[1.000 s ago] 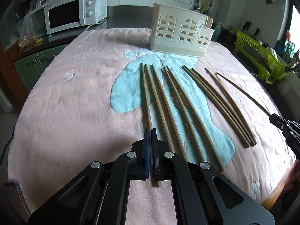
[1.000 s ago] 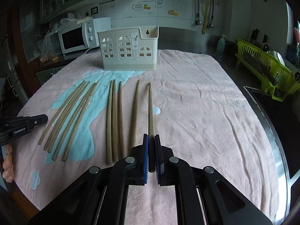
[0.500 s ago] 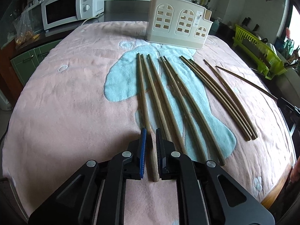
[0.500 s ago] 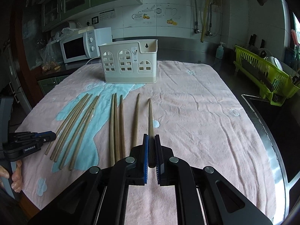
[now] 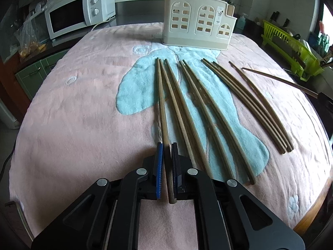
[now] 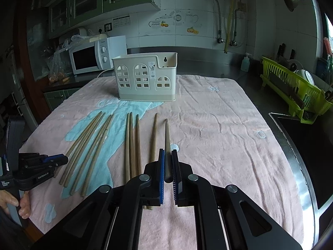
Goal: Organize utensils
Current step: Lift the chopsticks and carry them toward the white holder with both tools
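Observation:
Several wooden chopsticks (image 5: pixel 208 104) lie side by side on a pink and blue towel (image 5: pixel 72 114). A cream utensil holder (image 5: pixel 197 31) stands upright at the far edge; it also shows in the right wrist view (image 6: pixel 145 79). My left gripper (image 5: pixel 166 152) straddles the near end of the leftmost chopstick (image 5: pixel 163 114) with a narrow gap, low over the towel. My right gripper (image 6: pixel 167 156) is shut on the rightmost chopstick (image 6: pixel 167 135) and holds it lifted above the towel, tip pointing towards the holder. The left gripper shows at the left of the right wrist view (image 6: pixel 60 159).
A white microwave (image 5: pixel 77 14) stands at the back left. A green dish rack (image 6: pixel 291 89) sits on the counter to the right beside a dark sink (image 6: pixel 308 145). The towel's near edge drops off below both grippers.
My left gripper has opened slightly and come down around the leftmost chopstick's end. My right gripper has risen and lifted its chopstick off the towel.

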